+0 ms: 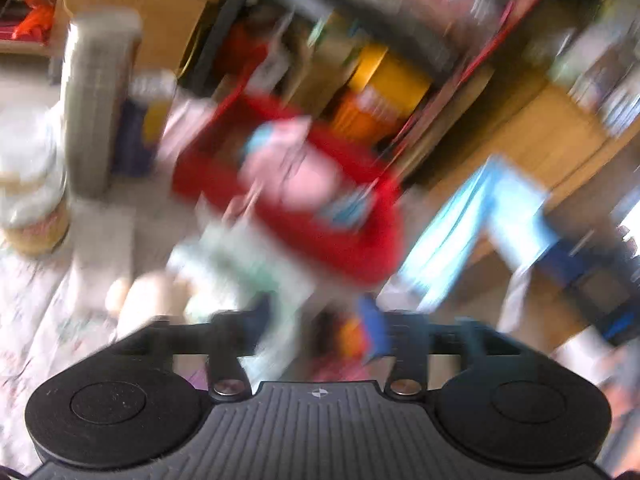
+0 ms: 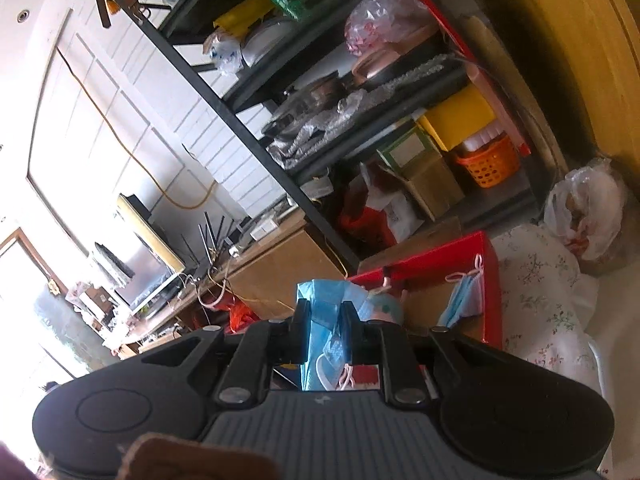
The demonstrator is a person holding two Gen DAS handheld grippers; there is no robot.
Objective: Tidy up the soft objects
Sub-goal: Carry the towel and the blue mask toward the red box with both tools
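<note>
Right gripper point(image 2: 323, 330) clamps a blue face mask point(image 2: 320, 320) above the near edge of the red box point(image 2: 490, 280)

A second mask point(image 2: 464, 300) hangs over the box's side wall; the held mask looks light, limp and crushable, best pinched mid-fold, clear of its thin ear loops; the left gripper point(image 1: 316, 332), badly blurred, shows its jaws apart with nothing clearly between them, facing the same box point(image 1: 360, 248).
</note>
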